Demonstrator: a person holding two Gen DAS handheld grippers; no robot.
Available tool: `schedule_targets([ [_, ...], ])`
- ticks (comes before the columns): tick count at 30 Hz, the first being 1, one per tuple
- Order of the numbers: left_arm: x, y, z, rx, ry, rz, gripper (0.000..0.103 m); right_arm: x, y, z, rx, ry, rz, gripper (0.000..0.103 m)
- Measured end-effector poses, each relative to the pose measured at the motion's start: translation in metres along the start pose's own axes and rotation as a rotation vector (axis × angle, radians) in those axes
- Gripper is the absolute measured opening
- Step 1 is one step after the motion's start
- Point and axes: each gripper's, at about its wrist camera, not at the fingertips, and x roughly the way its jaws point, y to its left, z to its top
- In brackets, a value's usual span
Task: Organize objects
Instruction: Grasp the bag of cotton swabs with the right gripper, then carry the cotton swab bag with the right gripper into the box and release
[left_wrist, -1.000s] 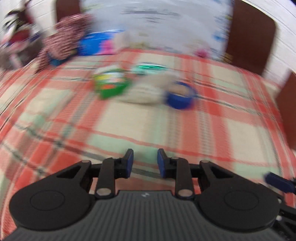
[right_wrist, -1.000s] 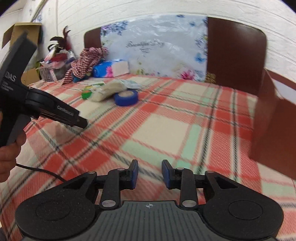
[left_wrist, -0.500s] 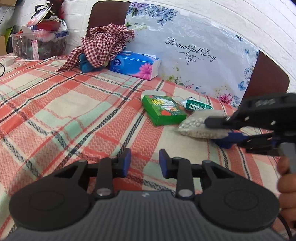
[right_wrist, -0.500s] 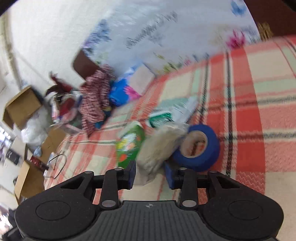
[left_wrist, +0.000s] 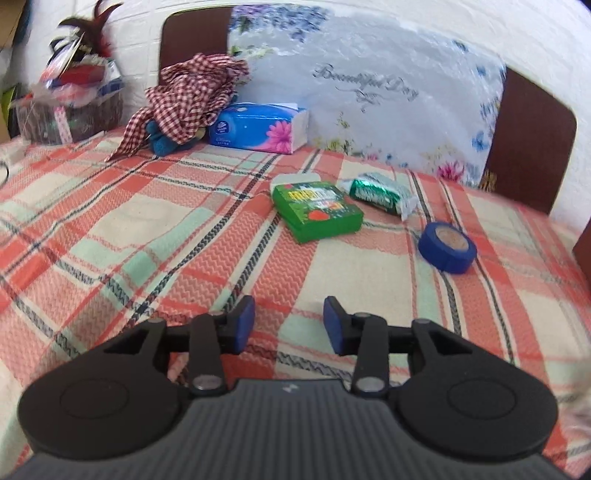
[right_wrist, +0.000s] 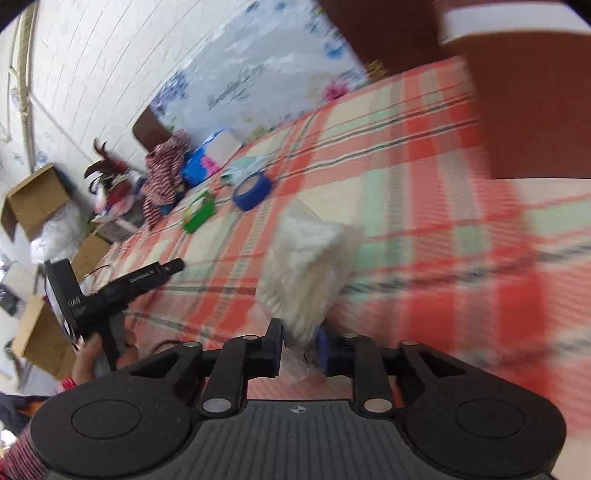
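Right wrist view: the right gripper (right_wrist: 299, 347) carries a clear bag of white pellets (right_wrist: 306, 266) above the table (right_wrist: 424, 177), its fingers opening with the bag's edge between them. The left gripper (left_wrist: 289, 325) hangs empty, fingers opening. Green box (left_wrist: 317, 212), mint packet (left_wrist: 380, 192) and blue tape roll (left_wrist: 447, 247) lie scattered; sorting looks barely begun.

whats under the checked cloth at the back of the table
A dark blue soft thing pokes out below the red checked cloth, next to the tissue box. The rest of it is covered, so what it is stays unclear.
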Motion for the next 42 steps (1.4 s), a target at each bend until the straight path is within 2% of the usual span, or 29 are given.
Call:
schedule_targets([
  [1,-0.003,-0.009,0.001,0.019,0.021,-0.004,0.048,-0.011,-0.004,-0.003,0.008,-0.032,-0.033,0.053],
  [2,-0.007,-0.018,0.003,0.01,0.042,-0.057,0.048,-0.022,-0.01,-0.006,0.013,-0.069,-0.065,0.058],
  [5,-0.027,-0.057,0.009,-0.01,0.083,-0.266,0.048,-0.039,-0.017,-0.013,-0.007,-0.146,-0.166,0.06],
  [8,-0.043,-0.11,0.013,0.036,0.137,-0.448,0.05,-0.037,-0.013,-0.017,-0.025,-0.154,-0.189,0.061],
  [10,-0.048,-0.145,0.011,0.1,0.185,-0.525,0.051,-0.034,-0.008,-0.019,-0.077,-0.146,-0.197,0.062],
  [11,-0.051,-0.16,0.007,0.129,0.201,-0.542,0.056,-0.034,-0.004,-0.021,-0.115,-0.142,-0.204,0.063],
  [14,-0.056,-0.184,-0.003,0.159,0.254,-0.558,0.071,-0.035,0.007,-0.024,-0.215,-0.14,-0.217,0.064],
  [20,-0.051,-0.203,-0.02,0.218,0.352,-0.506,0.074,-0.016,0.022,-0.023,-0.4,-0.11,-0.299,0.072],
  [21,-0.05,-0.204,-0.023,0.215,0.362,-0.51,0.073,-0.009,0.026,-0.025,-0.443,-0.108,-0.32,0.069],
  [22,-0.049,-0.204,-0.024,0.203,0.367,-0.524,0.066,-0.002,0.029,-0.027,-0.482,-0.107,-0.336,0.056],
  [23,-0.05,-0.204,-0.025,0.196,0.369,-0.55,0.049,0.004,0.028,-0.027,-0.507,-0.097,-0.33,0.042],
  [24,-0.051,-0.206,-0.025,0.196,0.374,-0.56,0.048,0.008,0.029,-0.027,-0.514,-0.095,-0.312,0.032],
  [25,-0.054,-0.208,-0.023,0.206,0.368,-0.548,0.044,0.008,0.032,-0.026,-0.524,-0.104,-0.311,0.026],
  [26,-0.057,-0.21,-0.018,0.214,0.363,-0.544,0.039,0.006,0.036,-0.025,-0.544,-0.116,-0.314,0.024],
  [27,-0.063,-0.21,-0.01,0.21,0.351,-0.549,0.039,0.002,0.039,-0.023,-0.56,-0.146,-0.313,0.023],
  [31,-0.104,-0.226,0.038,0.23,0.185,-0.629,0.038,-0.034,0.048,-0.004,-0.585,-0.364,-0.341,0.023],
  [34,-0.118,-0.259,0.067,0.289,0.089,-0.674,0.038,-0.052,0.039,0.021,-0.548,-0.478,-0.387,0.023],
  [36,-0.117,-0.285,0.079,0.332,0.063,-0.685,0.038,-0.058,0.026,0.039,-0.516,-0.516,-0.422,0.023],
  [42,-0.093,-0.355,0.09,0.379,0.044,-0.671,0.04,-0.062,-0.02,0.082,-0.454,-0.544,-0.508,0.024],
])
